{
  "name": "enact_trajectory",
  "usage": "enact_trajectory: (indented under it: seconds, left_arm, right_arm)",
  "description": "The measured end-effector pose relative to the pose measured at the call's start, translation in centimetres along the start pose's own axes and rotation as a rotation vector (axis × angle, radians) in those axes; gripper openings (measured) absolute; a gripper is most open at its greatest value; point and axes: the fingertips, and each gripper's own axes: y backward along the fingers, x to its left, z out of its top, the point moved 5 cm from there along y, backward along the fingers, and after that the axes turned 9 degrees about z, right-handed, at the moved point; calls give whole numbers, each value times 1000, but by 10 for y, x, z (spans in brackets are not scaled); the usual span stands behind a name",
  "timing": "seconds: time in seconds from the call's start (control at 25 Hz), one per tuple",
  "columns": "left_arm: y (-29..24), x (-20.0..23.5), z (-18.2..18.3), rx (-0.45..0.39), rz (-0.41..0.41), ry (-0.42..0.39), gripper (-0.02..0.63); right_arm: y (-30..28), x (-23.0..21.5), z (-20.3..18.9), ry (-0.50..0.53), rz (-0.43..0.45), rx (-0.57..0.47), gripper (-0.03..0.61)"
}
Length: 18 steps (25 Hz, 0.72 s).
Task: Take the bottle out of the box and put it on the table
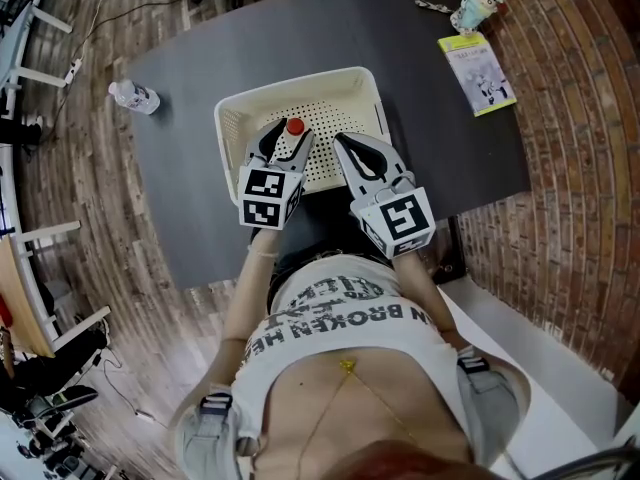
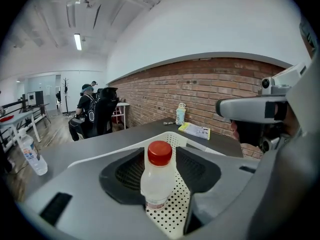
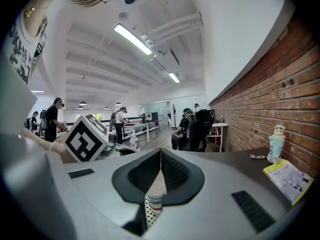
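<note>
Head view: a clear bottle [image 1: 295,128] with a red cap stands in the white box [image 1: 300,80] on the dark table [image 1: 190,78].

Left gripper view: the left gripper [image 2: 160,159] has its jaws wide apart, with the bottle between them but not squeezed.

Right gripper view: the right gripper [image 3: 160,154] has its jaws pressed together and holds nothing.

Open-plan workroom with a brick wall and a wooden floor.
A dark grey table [image 1: 180,118] stands on plank flooring [image 1: 90,178], its right edge near a red brick wall [image 2: 200,86] that gives way to plain white plaster [image 2: 215,24] higher up. Long strip lights [image 3: 132,39] run along the white ceiling among pipes. Farther back are white desks [image 2: 20,120], a black office chair [image 2: 106,115] with people close by, and a coat stand [image 2: 65,90] by the far wall.
</note>
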Motion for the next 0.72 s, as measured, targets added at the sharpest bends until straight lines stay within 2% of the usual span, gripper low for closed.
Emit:
enact_trajectory:
  seconds: [0.72]
  left_arm:
    - [-7, 4, -5, -20, 38, -9, 156]
  right_arm:
    - [-3, -3, -4, -16, 1, 9, 9]
